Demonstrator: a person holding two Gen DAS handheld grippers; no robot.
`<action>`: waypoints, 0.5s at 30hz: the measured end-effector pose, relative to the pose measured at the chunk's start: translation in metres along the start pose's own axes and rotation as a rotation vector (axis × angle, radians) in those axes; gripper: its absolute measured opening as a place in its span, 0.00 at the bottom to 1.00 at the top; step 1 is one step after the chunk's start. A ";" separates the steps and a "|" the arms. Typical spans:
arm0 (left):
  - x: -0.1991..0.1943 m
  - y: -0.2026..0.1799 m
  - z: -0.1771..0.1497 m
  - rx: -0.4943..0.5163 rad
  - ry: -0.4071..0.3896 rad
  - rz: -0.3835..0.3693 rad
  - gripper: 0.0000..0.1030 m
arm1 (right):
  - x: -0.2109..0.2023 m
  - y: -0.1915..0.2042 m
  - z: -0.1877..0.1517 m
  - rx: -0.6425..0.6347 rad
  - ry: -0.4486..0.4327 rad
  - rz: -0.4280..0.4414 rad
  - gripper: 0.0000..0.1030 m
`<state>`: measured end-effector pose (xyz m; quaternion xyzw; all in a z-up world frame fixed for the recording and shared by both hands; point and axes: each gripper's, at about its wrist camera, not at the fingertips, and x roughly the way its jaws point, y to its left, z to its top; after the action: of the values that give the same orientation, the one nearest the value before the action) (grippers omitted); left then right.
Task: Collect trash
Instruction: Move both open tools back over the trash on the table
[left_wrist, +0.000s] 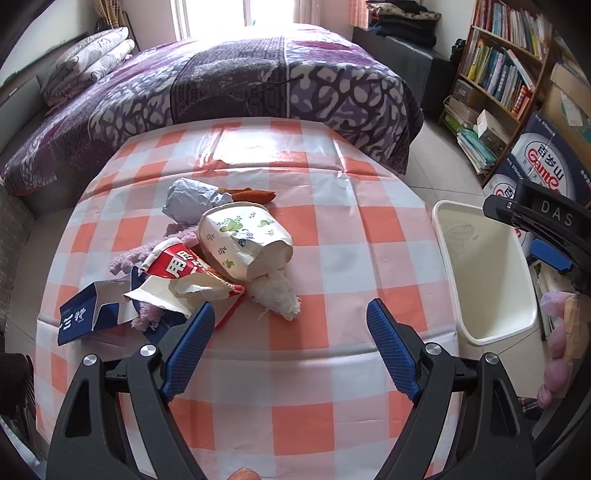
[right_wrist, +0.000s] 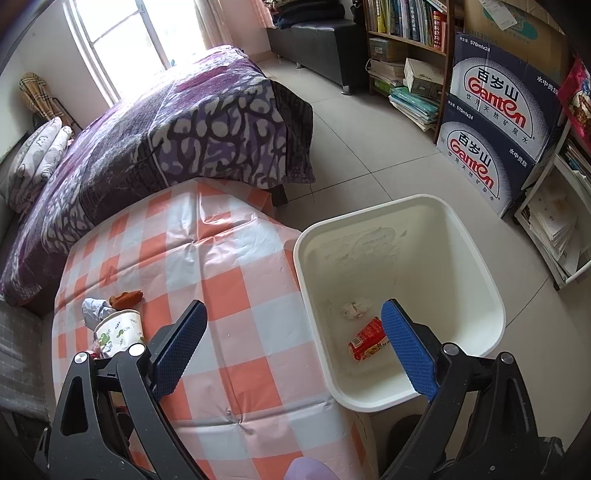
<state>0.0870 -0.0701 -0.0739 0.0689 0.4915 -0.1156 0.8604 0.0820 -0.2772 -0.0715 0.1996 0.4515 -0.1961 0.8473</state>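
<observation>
Both tongs are held open and empty: the left tongs (left_wrist: 290, 319) over the checked table (left_wrist: 325, 236) beside the trash pile, topped by a paper cup (left_wrist: 243, 242); the right tongs (right_wrist: 294, 321) above the white bin (right_wrist: 476, 258), where a red wrapper (right_wrist: 367, 338) and crumpled tissue (right_wrist: 354, 308) lie.

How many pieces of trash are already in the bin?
2: a red wrapper and a crumpled white tissue behind it, on the bin floor. The right gripper's finger may hide more.

Both grippers — left gripper (left_wrist: 290, 334), right gripper (right_wrist: 293, 334) — agape.
</observation>
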 end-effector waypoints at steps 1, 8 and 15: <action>-0.001 0.002 -0.001 0.005 -0.007 0.014 0.80 | 0.001 0.002 -0.001 -0.003 0.006 0.002 0.89; -0.001 0.017 -0.004 -0.001 -0.015 0.060 0.80 | 0.005 0.019 -0.009 -0.041 0.022 0.016 0.89; 0.000 0.033 -0.007 -0.021 -0.011 0.087 0.80 | 0.012 0.032 -0.015 -0.062 0.048 0.023 0.89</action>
<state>0.0898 -0.0369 -0.0770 0.0806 0.4845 -0.0732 0.8680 0.0944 -0.2440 -0.0846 0.1830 0.4753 -0.1676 0.8441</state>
